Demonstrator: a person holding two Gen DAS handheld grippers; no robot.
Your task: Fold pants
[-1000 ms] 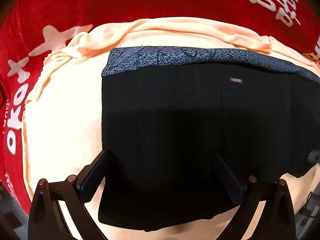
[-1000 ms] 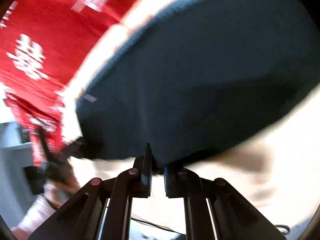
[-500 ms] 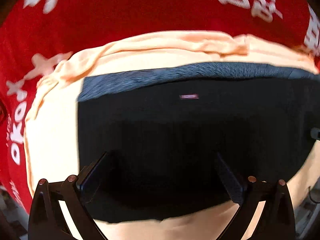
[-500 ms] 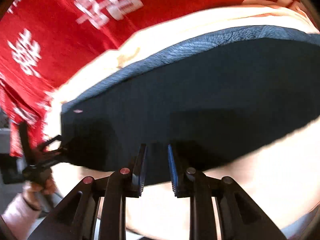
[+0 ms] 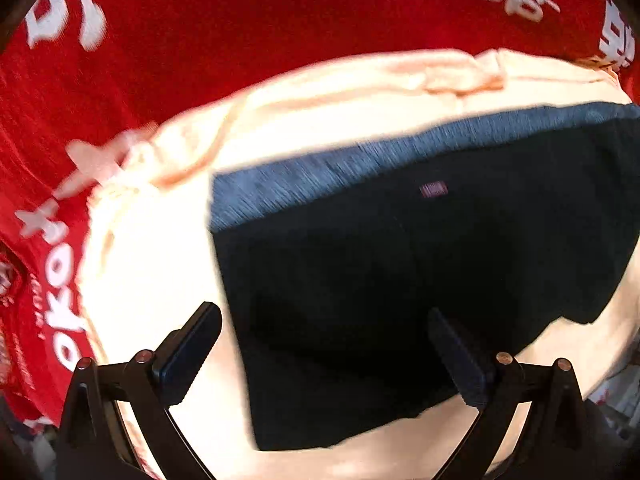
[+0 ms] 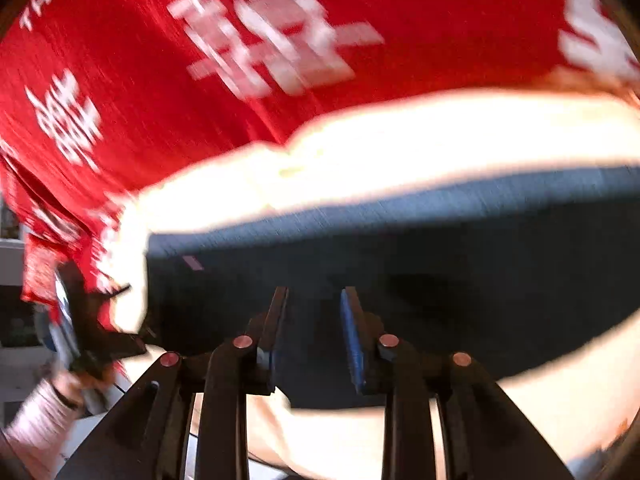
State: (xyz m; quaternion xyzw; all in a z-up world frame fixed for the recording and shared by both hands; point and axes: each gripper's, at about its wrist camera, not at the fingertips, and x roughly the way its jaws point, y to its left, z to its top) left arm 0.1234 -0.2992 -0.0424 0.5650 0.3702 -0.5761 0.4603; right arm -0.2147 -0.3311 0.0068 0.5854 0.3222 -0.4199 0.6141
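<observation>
Both views are pretty motion-blurred, fair warning. The pants (image 5: 400, 300) are dark, folded into a compact slab, lying flat on a pale peach cloth (image 5: 160, 260) that sits over a red cloth with white lettering (image 5: 240, 32). The left gripper (image 5: 324, 344) has its fingers spread wide with nothing between them; the left finger is over the peach cloth just off the pants' edge, the right finger over the dark fabric. The right gripper (image 6: 314, 320) has its fingers parted about halfway, gripping nothing, with the pants (image 6: 440, 280) stretching ahead of and past both tips. A grey-blue waistband (image 5: 360, 164) runs along the far edge, beyond the fingers, with a small reddish label (image 5: 433, 189) just under it.
</observation>
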